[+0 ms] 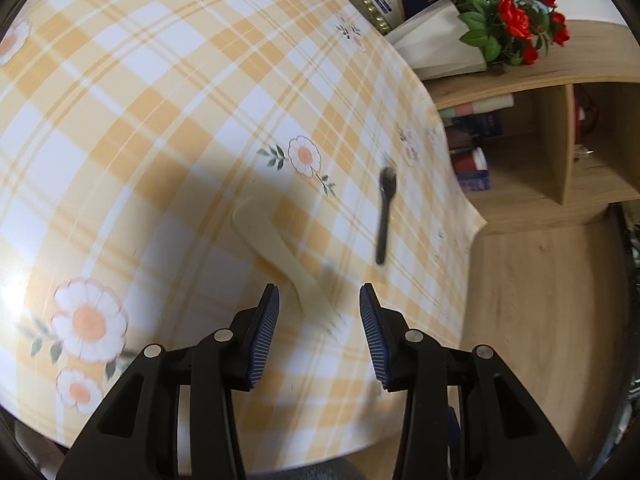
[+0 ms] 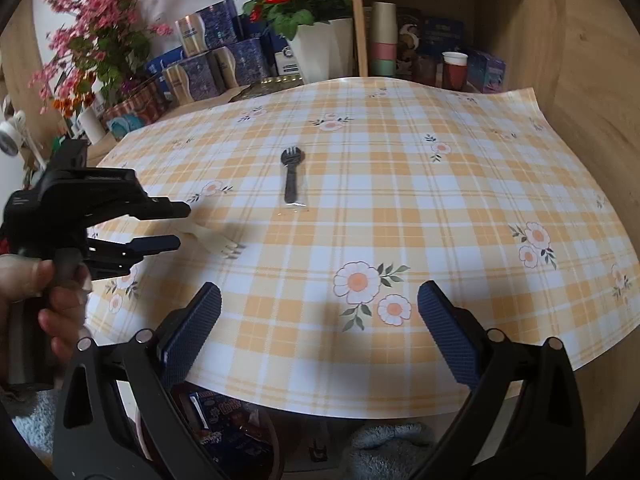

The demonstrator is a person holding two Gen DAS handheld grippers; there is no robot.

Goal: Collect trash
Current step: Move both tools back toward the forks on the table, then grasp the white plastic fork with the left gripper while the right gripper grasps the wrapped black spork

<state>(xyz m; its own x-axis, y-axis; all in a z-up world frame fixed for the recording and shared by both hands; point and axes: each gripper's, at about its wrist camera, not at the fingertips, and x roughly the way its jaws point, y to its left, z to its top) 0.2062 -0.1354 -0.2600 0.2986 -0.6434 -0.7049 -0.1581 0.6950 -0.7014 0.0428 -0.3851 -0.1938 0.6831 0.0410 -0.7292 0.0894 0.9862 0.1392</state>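
Over the checked yellow tabletop (image 1: pixel 168 92), the left gripper (image 1: pixel 319 300) hangs with its jaws parted to a moderate gap, nothing between them. A cream plastic fork (image 1: pixel 280 256) lies flat on the cloth right ahead of it, its pronged end reaching in between the blue pads (image 1: pixel 266 332) as the left wrist camera sees it; whether a pad touches it cannot be told, since this view is blurred with motion. From the right wrist camera the same gripper (image 2: pixel 178 226) shows side-on at the left, a hand (image 2: pixel 36 292) around its grip, and the cream fork (image 2: pixel 218 242) juts out past its tips.

The right gripper (image 2: pixel 320 296) is spread wide and empty above the near edge of the tabletop (image 2: pixel 440 208).

A black plastic fork (image 2: pixel 292 178) in a clear wrapper lies near the middle of the cloth, well apart from both grippers; in the left view it (image 1: pixel 385 216) is smeared and hard to read.

Behind the tabletop stand red flowers in a white pot (image 2: pixel 320 48) and blue boxes (image 2: pixel 212 56), partly cut off. Under the near edge something printed (image 2: pixel 228 424) shows, too hidden to name.
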